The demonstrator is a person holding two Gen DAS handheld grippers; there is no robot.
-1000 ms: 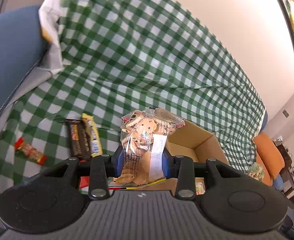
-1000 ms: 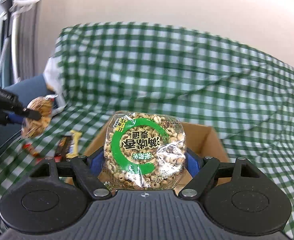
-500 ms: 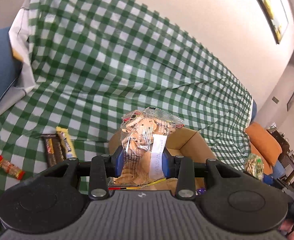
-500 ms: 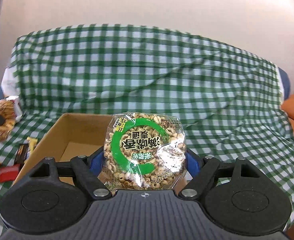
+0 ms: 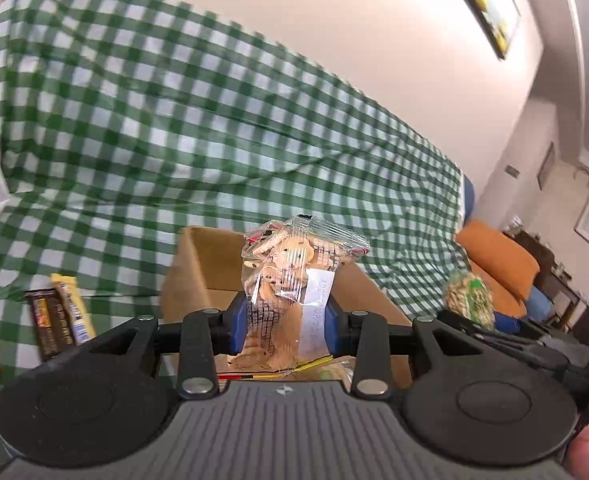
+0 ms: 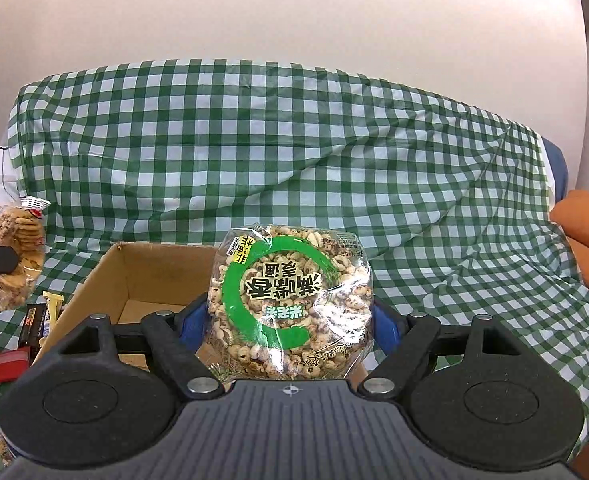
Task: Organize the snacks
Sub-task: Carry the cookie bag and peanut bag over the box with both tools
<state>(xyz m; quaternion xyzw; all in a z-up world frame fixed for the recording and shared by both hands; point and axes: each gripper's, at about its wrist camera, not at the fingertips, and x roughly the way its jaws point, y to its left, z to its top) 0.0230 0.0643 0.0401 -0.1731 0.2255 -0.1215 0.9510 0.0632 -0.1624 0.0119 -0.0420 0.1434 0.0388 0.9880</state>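
Note:
My left gripper [image 5: 286, 322] is shut on a clear bag of biscuits [image 5: 290, 280] and holds it upright above the near side of an open cardboard box [image 5: 202, 268]. My right gripper [image 6: 290, 320] is shut on a round pack of puffed grain with a green ring label [image 6: 290, 304], held in front of the same box [image 6: 150, 276]. The biscuit bag [image 6: 14, 256] shows at the left edge of the right wrist view. The grain pack [image 5: 468, 298] shows at the right in the left wrist view.
The box sits on a sofa covered with a green checked cloth [image 6: 294, 152]. Chocolate bars [image 5: 60, 316] and small red packets [image 6: 8, 364] lie on the cloth left of the box. An orange cushion [image 5: 498, 264] is at the right.
Both grippers have swung right and nearer to the box while keeping hold of their packs. The box now fills more of both views.

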